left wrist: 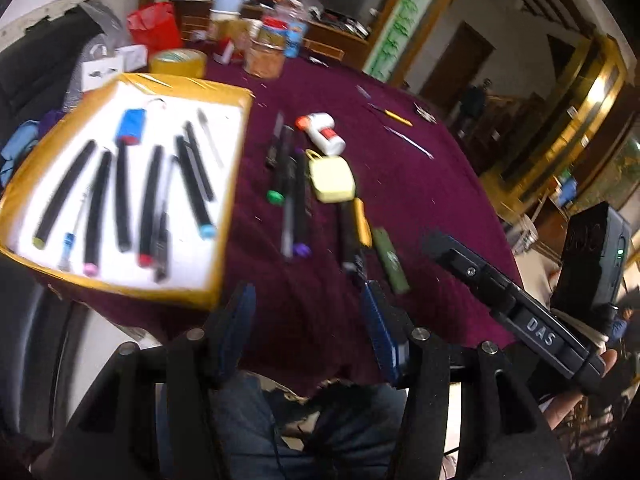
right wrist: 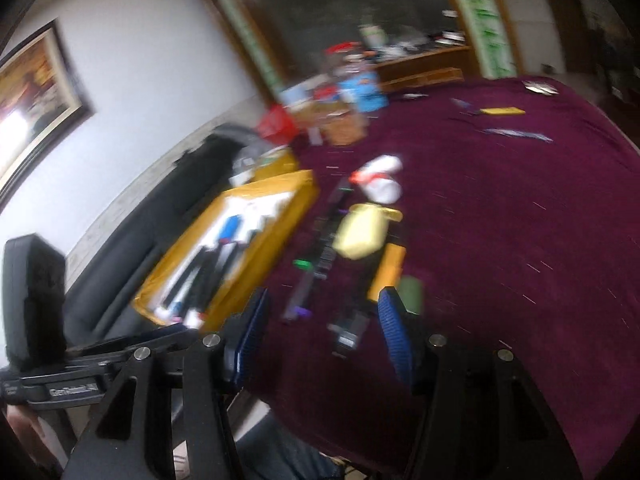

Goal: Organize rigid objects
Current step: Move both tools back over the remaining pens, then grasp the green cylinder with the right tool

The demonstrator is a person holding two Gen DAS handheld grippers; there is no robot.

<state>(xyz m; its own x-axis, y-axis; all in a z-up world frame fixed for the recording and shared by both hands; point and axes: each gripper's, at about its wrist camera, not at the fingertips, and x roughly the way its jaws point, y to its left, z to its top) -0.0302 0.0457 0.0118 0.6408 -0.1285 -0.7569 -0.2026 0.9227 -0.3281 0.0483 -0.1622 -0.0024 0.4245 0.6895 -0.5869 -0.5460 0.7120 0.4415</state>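
Note:
A yellow-rimmed tray (left wrist: 188, 82) with a white floor holds several black markers (left wrist: 64, 196) and a blue-capped item (left wrist: 130, 124). To its right on the maroon cloth (left wrist: 420, 200) lie loose markers (left wrist: 286, 168), a pale yellow case (left wrist: 332, 180), a white glue bottle (left wrist: 322, 132), a yellow knife (left wrist: 362, 222) and a green stick (left wrist: 390, 260). My left gripper (left wrist: 310, 320) hangs open over the table's near edge, empty. My right gripper (right wrist: 324, 328) is open too, above the cloth just short of the blurred yellow case (right wrist: 360, 232) and tray (right wrist: 280, 216), nothing between its pads.
A tape roll (left wrist: 178, 62), jars (left wrist: 266, 52) and a red bag (left wrist: 154, 26) crowd the table's far side. Thin small tools (left wrist: 396, 118) lie on the far right of the cloth. A person's jeans-clad lap (left wrist: 248, 420) is below the near edge. Dark seating (right wrist: 132, 240) stands left of the tray.

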